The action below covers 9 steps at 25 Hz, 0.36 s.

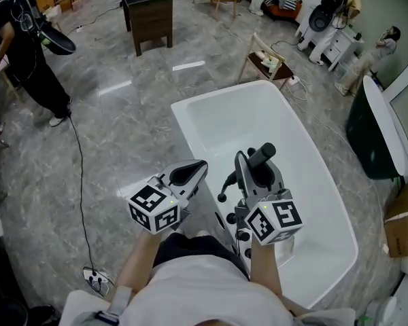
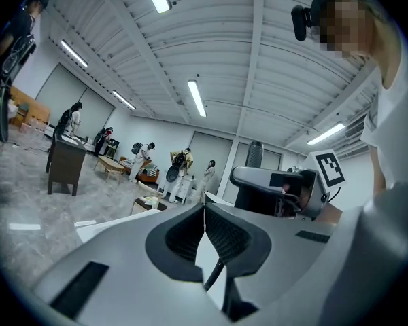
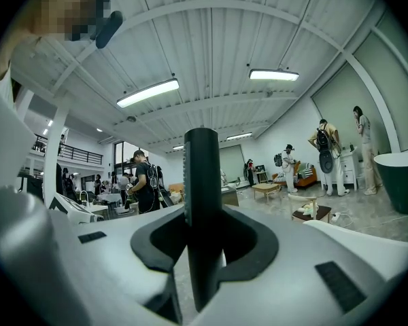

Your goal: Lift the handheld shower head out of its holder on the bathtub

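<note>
The handheld shower head (image 1: 261,155) is a dark, ribbed cylinder standing upright between the jaws of my right gripper (image 1: 258,167), which is shut on it above the near end of the white bathtub (image 1: 211,117). In the right gripper view the shower head (image 3: 202,202) fills the gap between the pads of the right gripper (image 3: 202,240). Its black hose (image 1: 226,182) drops to the black tap fittings (image 1: 232,219) on the tub rim. My left gripper (image 1: 190,173) hovers just left of the tub, shut and holding nothing; in its own view the left gripper (image 2: 205,212) points past the right gripper (image 2: 275,185).
A dark wooden cabinet (image 1: 148,13) and a small wooden chair (image 1: 266,61) stand beyond the tub. A person in black (image 1: 24,53) stands at the far left. A cable (image 1: 78,182) runs to a power strip (image 1: 95,276). A dark green tub (image 1: 374,131) and a cardboard box (image 1: 401,219) sit at right.
</note>
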### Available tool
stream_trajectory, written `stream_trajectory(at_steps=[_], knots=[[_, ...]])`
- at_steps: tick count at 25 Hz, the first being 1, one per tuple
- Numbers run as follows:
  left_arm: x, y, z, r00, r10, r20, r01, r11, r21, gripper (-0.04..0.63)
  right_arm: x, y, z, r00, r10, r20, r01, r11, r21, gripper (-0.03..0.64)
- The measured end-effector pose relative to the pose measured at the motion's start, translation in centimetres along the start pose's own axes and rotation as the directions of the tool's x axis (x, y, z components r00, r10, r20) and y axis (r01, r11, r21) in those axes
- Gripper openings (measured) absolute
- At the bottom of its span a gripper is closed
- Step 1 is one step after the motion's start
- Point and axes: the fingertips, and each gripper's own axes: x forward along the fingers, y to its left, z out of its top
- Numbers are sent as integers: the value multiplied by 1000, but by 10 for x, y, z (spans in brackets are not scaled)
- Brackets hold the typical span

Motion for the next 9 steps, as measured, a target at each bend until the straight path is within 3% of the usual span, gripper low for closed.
stream_trajectory(at_steps=[9], knots=[[3,-2,3,1000,-6,-6,6,1000,2,12,1,-2,3,1000,-2,2,2,1000,5,123]])
